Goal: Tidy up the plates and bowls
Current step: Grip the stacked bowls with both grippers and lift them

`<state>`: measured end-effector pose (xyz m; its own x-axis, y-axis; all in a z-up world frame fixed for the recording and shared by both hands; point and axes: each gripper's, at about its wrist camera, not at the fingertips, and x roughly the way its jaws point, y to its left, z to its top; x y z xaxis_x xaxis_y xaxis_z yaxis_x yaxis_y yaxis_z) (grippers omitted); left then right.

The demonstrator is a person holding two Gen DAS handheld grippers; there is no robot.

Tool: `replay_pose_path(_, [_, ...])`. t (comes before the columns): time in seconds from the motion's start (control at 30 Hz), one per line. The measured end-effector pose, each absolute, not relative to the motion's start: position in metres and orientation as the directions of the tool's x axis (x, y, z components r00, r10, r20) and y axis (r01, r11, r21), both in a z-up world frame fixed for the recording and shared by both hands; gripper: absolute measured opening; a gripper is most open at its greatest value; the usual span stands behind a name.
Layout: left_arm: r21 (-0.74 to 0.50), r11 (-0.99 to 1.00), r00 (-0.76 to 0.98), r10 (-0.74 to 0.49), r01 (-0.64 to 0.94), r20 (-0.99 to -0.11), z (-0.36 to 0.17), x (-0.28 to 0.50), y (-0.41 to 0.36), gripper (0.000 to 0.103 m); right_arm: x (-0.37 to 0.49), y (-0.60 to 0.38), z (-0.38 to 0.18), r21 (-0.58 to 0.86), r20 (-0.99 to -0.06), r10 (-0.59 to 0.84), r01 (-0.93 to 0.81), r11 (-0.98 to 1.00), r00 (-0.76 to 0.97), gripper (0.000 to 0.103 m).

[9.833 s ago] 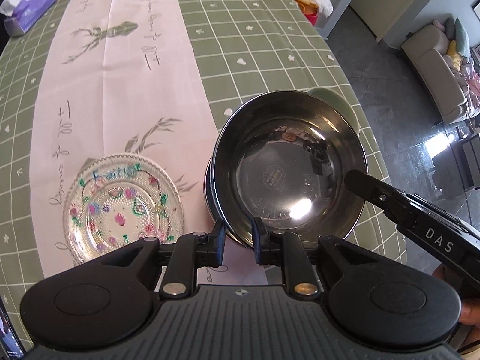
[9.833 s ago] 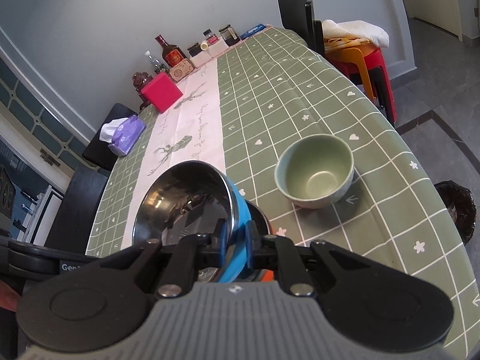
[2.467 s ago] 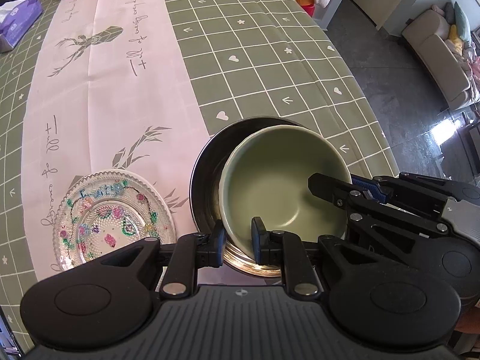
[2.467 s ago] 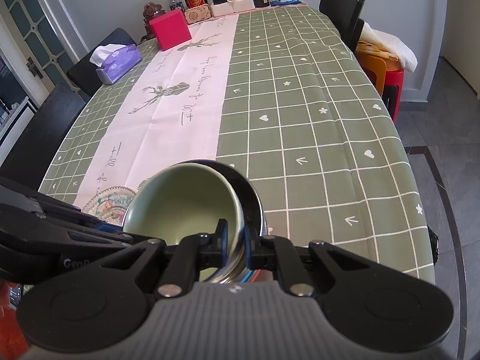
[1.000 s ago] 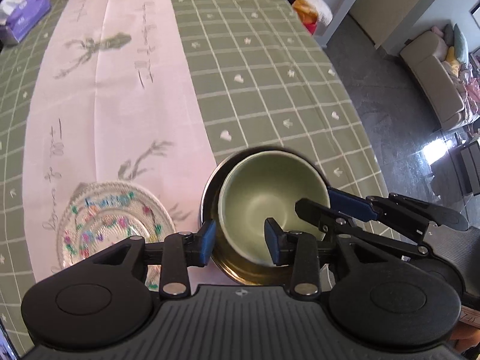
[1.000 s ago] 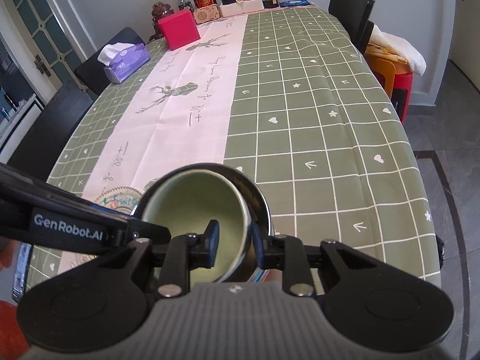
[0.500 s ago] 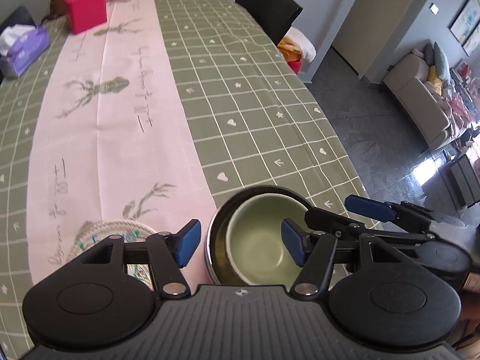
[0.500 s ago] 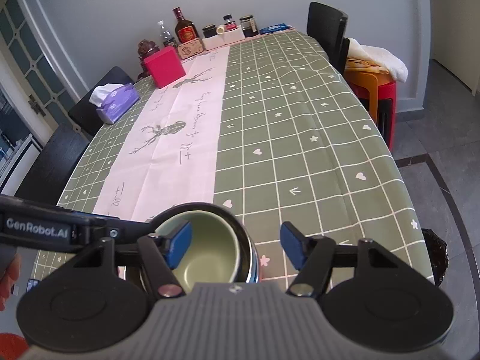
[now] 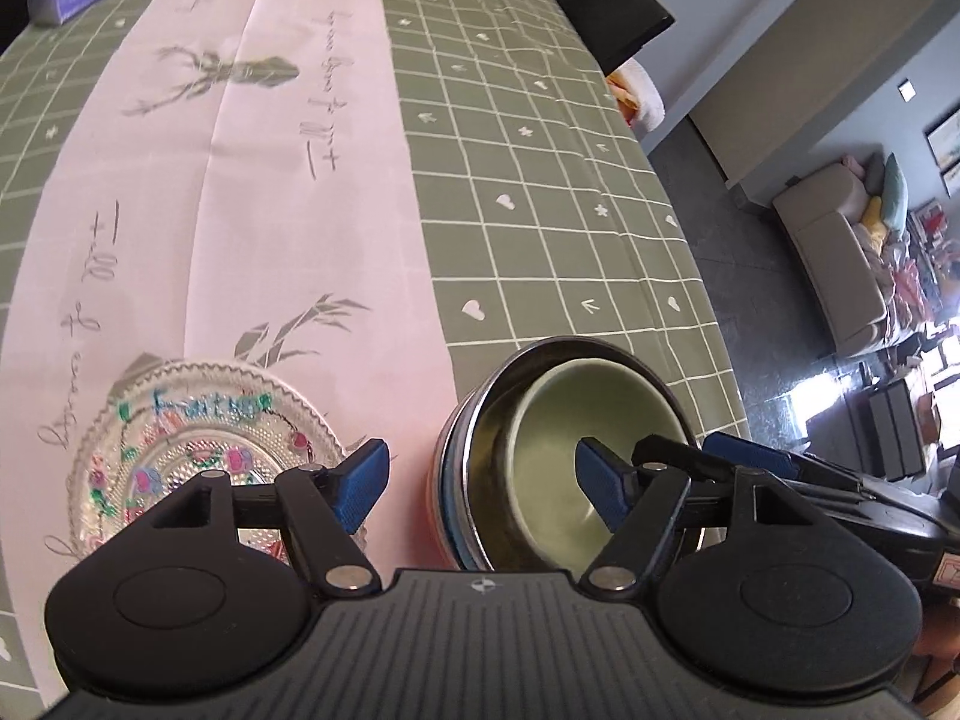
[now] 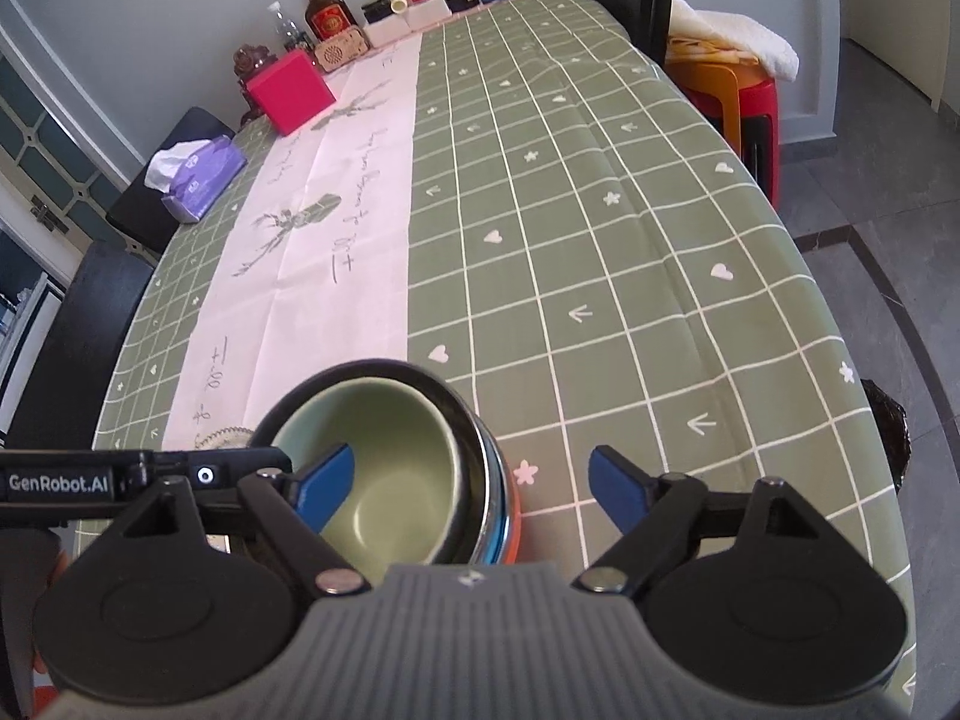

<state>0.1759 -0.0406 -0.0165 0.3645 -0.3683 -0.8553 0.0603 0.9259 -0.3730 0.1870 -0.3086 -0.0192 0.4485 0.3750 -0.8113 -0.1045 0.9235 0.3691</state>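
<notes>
Both grippers have let go: a moment ago the left gripper [image 9: 480, 483] and the right gripper [image 10: 468, 483] each pinched the rim of the bowl stack, and now their jaws stand wide and are still opening, the pads clear of the rims with nothing pressed between them. The green bowl [image 9: 591, 456], which a few seconds back was tilted as it went in, now sits level inside the steel bowl [image 9: 489, 420], and that pair rests on the bench [image 10: 600, 240] at its near edge, where the pink runner [image 9: 240, 210] meets the green checked cloth. Below the steel rim there seem to be blue and orange bands, perhaps more bowls underneath, though the view is too cramped to be sure. The left gripper's view has swung toward the patterned glass plate [image 9: 198, 450], which lies on the runner just beside the stack and untouched. By my reckoning the nesting of bowls is done, and the plate is what remains; it is flat and shallow, so getting the jaws under its rim will likely need a low angle
</notes>
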Motion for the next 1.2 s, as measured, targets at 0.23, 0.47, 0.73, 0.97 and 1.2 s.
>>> replay_pose_path(0.23, [-0.387, 0.921, 0.345, -0.376, 0.039, -0.86, -0.035, 0.179, -0.04, 0.083, 0.194, -0.309, -0.033, 0.377, -0.84, 0.377, -0.079, 0.923, 0.39, 0.084])
replay_pose_path(0.47, [-0.441, 0.898, 0.33, -0.419, 0.01, -0.846, -0.049, 0.178, -0.035, 0.082, 0.2, -0.312, -0.045, 0.42, -0.852, 0.409, -0.038, 0.907, 0.328, 0.076])
replay_pose_path(0.73, [-0.489, 0.872, 0.327, -0.452, -0.036, -0.83, -0.056, 0.175, -0.03, 0.069, 0.202, -0.315, -0.058, 0.514, -0.835, 0.488, 0.042, 0.857, 0.255, 0.065])
replay_pose_path(0.97, [-0.498, 0.866, 0.318, -0.462, -0.039, -0.828, -0.059, 0.171, -0.035, 0.056, 0.199, -0.319, -0.059, 0.537, -0.828, 0.509, 0.074, 0.84, 0.238, 0.052])
replay_pose_path(1.2, [-0.453, 0.891, 0.33, -0.421, -0.023, -0.845, -0.056, 0.17, -0.043, 0.054, 0.198, -0.32, -0.058, 0.52, -0.838, 0.491, 0.076, 0.851, 0.239, 0.046])
